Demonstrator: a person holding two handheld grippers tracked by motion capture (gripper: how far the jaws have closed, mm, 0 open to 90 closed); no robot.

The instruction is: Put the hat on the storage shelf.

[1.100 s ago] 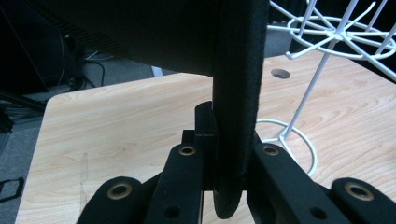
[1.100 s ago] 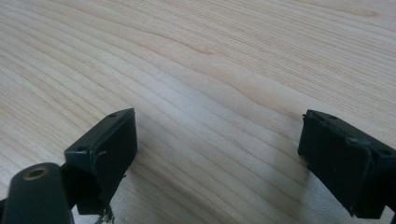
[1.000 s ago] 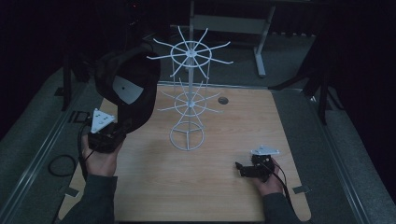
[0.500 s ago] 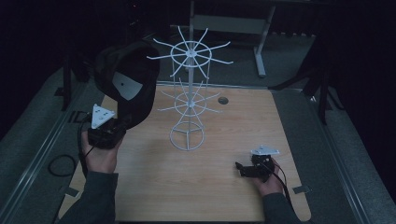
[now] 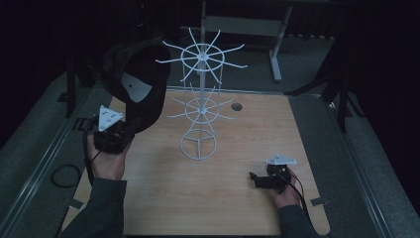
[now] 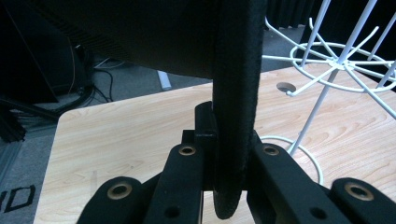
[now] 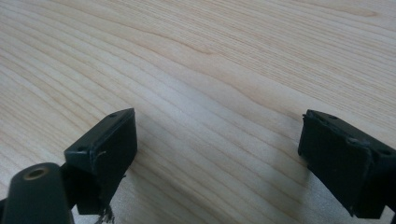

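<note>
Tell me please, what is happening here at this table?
A person works at a wooden table with a gripper in each hand. The left gripper is clamped on the edge of a black cap and holds it raised beside the top arms of a white wire rack that stands mid-table. The cap is not yet hung on any arm. The right gripper rests low over bare wood near the table's front right, jaws open and holding nothing.

White wire rack [image 5: 200,106] stands mid-table, prongs spread wide; bare tabletop [image 5: 233,198] lies open before it, apparently unobstructed in dim light.
</note>
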